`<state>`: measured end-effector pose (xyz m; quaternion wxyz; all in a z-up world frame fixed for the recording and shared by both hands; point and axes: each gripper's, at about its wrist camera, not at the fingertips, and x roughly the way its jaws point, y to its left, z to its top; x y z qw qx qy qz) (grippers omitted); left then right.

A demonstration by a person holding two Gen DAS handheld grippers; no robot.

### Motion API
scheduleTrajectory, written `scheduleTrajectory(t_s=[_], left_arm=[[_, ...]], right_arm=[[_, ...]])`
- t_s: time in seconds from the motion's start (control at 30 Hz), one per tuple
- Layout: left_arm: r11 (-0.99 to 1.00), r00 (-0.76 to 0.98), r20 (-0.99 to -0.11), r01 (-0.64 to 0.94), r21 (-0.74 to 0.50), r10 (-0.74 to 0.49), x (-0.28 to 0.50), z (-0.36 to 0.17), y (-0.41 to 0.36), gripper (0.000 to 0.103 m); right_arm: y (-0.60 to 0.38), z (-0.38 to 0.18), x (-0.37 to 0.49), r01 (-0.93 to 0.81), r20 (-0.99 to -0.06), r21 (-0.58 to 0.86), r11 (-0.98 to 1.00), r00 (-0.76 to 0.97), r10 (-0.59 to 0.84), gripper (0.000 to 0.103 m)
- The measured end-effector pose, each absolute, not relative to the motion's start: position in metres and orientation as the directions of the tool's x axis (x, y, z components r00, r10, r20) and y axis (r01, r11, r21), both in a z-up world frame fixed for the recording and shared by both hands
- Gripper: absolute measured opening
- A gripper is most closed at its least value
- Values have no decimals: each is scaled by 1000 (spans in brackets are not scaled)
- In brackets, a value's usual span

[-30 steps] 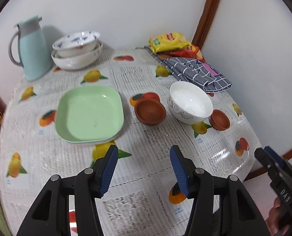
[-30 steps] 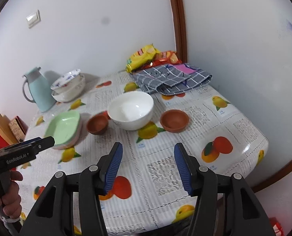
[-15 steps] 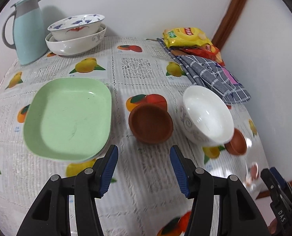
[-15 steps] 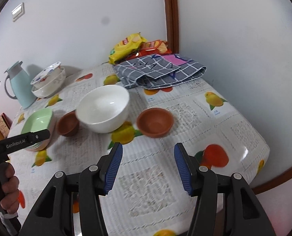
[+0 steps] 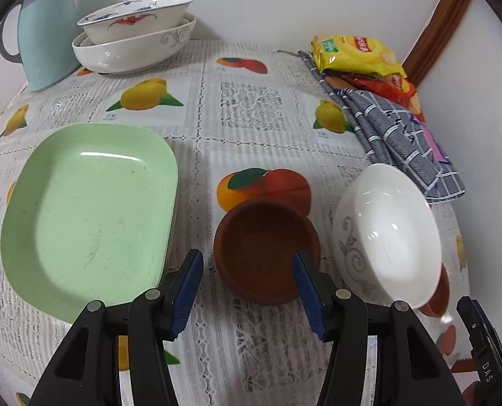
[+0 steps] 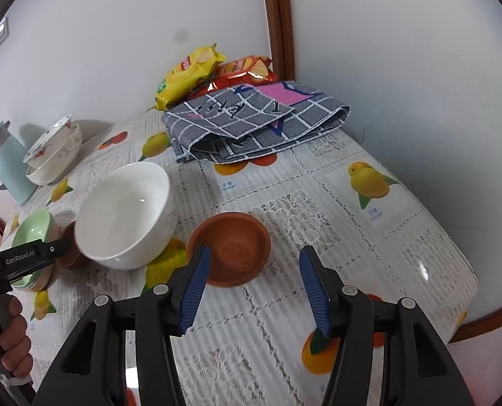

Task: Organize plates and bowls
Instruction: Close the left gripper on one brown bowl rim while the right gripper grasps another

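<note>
My left gripper (image 5: 247, 291) is open, its jaws straddling the near rim of a small brown bowl (image 5: 266, 250); its right finger tip overlaps the rim. A stack of green plates (image 5: 85, 213) lies left of it, a white bowl (image 5: 389, 237) right. My right gripper (image 6: 254, 287) is open, just short of a second brown bowl (image 6: 229, 248), whose near edge sits by the left finger. The white bowl (image 6: 122, 215) stands left of that. Two stacked patterned bowls (image 5: 136, 40) stand at the back.
A pale blue jug (image 5: 44, 34) stands back left. Snack packets (image 5: 356, 54) and a folded checked cloth (image 5: 396, 135) lie at the back right by the wall. The table edge (image 6: 467, 291) drops off to the right. The left gripper's body (image 6: 17, 260) shows in the right wrist view.
Both grippers have moved forward and down toward the table. The left one now reaches the near brown bowl; the right one has closed in on the other brown bowl. Both stayed open.
</note>
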<state>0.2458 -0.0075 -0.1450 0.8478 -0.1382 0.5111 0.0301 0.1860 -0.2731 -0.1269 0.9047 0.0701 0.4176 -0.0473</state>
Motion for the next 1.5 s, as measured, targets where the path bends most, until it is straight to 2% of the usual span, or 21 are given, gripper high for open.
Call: scheduleTrajectory(t_s=[0.23, 0.4, 0.53, 0.63, 0.87, 0.93, 1.1, 1.27, 1.5], left_arm=[[968, 445, -894, -193, -159, -58, 258, -155, -13, 52], [976, 443, -895, -171, -133, -44, 264, -156, -18, 52], [976, 448, -892, -166, -140, -51, 268, -157, -21, 51], [976, 462, -885, -161, -146, -56, 270, -158, -22, 49], [975, 476, -879, -171, -140, -43, 271, -158, -18, 36], [974, 480, -876, -175, -147, -46, 271, -157, -14, 31], [966, 490, -868, -174, -193, -85, 268, -155, -7, 14], [966, 490, -866, -159, -202, -100, 264, -155, -6, 9], [961, 502, -855, -148, -235, -132, 258, -147, 0, 9]], right_arm=[[-277, -143, 201, 149, -780, 108, 983, 625, -9, 51], [-283, -153, 210, 163, -792, 101, 981, 610, -20, 45], [-288, -161, 215, 173, -805, 127, 977, 593, -1, 35], [-291, -166, 219, 180, -813, 143, 973, 582, 12, 34], [-289, -176, 226, 170, -822, 167, 971, 569, 42, 17], [-285, -175, 226, 161, -813, 159, 974, 581, 36, 17], [-281, -171, 223, 162, -797, 154, 975, 603, 26, 9], [-275, -165, 220, 147, -784, 150, 978, 621, 27, 8], [-272, -160, 215, 142, -780, 164, 976, 625, 40, 9]])
